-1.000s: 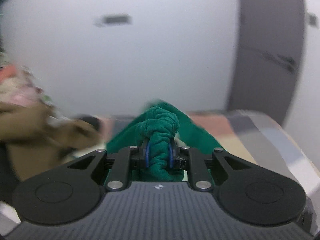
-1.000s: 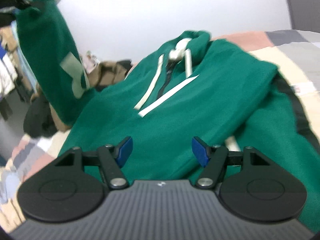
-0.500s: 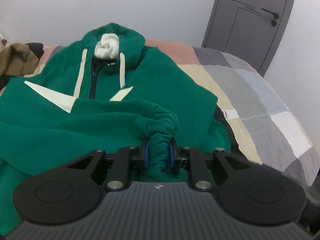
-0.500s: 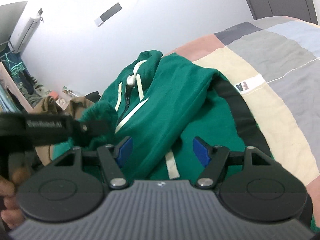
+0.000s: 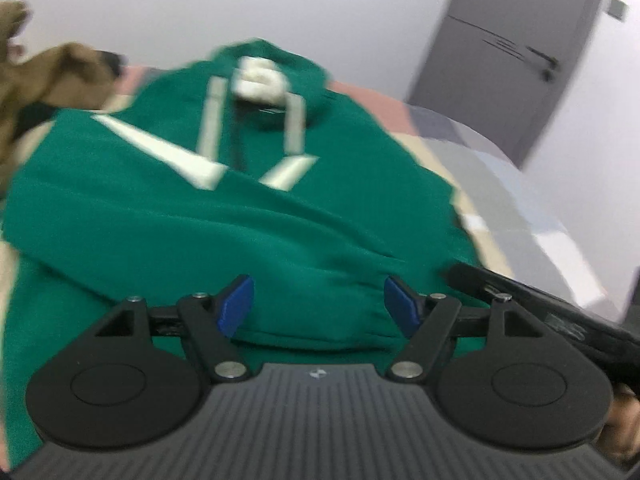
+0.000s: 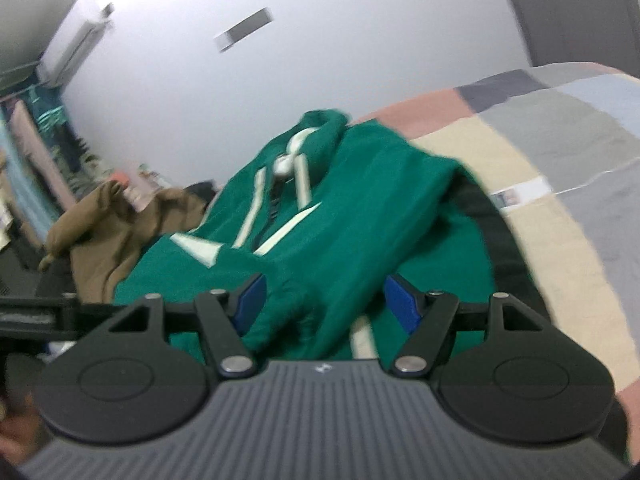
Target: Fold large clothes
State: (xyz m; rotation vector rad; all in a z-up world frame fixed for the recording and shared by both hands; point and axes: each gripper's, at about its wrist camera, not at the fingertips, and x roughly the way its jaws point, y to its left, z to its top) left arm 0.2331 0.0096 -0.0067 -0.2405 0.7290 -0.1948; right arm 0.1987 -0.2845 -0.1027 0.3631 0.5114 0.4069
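Note:
A large green hoodie (image 5: 248,216) with cream stripes and drawstrings lies front-up on the patchwork bed, one sleeve folded across its chest. My left gripper (image 5: 318,306) hovers low over that sleeve; its jaws are opening, and the blue pads stand apart from the green cloth below them. In the right wrist view the same hoodie (image 6: 360,208) stretches away, its sleeve cuff lying under my right gripper (image 6: 324,304), which is open with nothing pressed between its pads. The other gripper's black body shows at the right edge of the left view and the left edge of the right view.
A brown garment (image 6: 120,232) is heaped at the hoodie's far left. The patchwork bedspread (image 6: 560,160) extends to the right. A grey door (image 5: 520,52) stands in the white wall beyond the bed. Hanging clothes (image 6: 28,152) and an air conditioner are at far left.
My left gripper came down with the green sleeve cuff, laid it across the hoodie and let go, its jaws now apart. The right gripper stayed open, shifting slightly over the hoodie's lower part.

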